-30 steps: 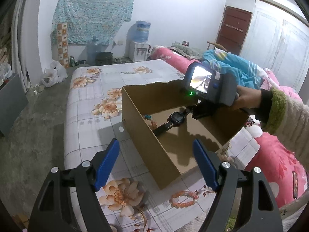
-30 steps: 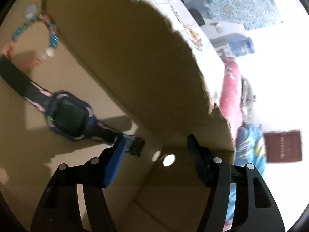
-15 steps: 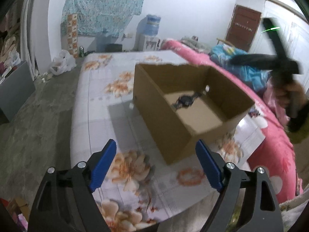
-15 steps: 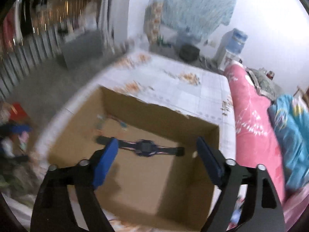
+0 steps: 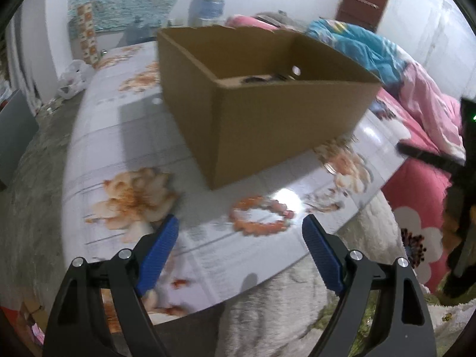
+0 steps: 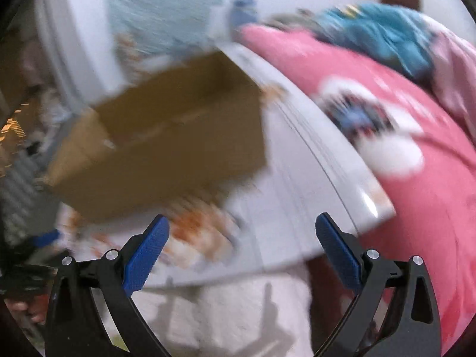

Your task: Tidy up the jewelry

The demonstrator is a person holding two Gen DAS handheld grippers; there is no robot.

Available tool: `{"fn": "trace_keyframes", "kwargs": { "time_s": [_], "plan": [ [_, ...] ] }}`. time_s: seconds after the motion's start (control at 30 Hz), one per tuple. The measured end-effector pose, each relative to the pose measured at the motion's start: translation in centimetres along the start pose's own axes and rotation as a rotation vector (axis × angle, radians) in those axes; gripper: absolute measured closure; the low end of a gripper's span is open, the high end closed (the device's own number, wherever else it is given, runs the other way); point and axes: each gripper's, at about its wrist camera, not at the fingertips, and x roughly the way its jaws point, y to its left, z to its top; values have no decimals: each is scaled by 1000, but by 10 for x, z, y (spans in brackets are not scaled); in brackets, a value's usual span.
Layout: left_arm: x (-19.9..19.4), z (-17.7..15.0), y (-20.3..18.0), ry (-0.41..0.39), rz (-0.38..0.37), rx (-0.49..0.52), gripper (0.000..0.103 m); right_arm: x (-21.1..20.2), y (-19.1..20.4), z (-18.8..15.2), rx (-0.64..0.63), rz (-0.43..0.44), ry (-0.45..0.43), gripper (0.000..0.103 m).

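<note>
Orange bead bracelet (image 5: 260,215) lies on the flowered table (image 5: 119,136), just in front of the cardboard box (image 5: 261,110), between the spread fingers of the empty left gripper (image 5: 239,251); right gripper (image 6: 241,245) also gapes empty, view blurred

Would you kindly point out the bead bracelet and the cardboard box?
bead bracelet (image 5: 261,215): left wrist view, on its near bead strand.
cardboard box (image 5: 282,125): left wrist view, on its near outer wall.
</note>
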Motion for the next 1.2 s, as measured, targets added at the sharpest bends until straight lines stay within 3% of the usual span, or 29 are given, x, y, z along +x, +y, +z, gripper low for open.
{"fn": "trace_keyframes", "kwargs": {
  "time_s": [0.17,0.33,0.57,0.77,1.2],
  "plan": [
    [17,10,-29,13,-11,66,20,4,-11,-10,46,-42,10,8],
    [23,26,-42,-8,-23,65,20,13,-13,-11,36,-51,10,8],
    [37,34,-52,16,-30,87,19,31,-7,-15,-21,-84,16,8],
    [55,34,-57,58,11,97,19,39,2,-22,-126,-171,13,8],
    [74,39,-67,102,49,122,19,45,-8,-22,-123,-120,1,8]
  ]
}}
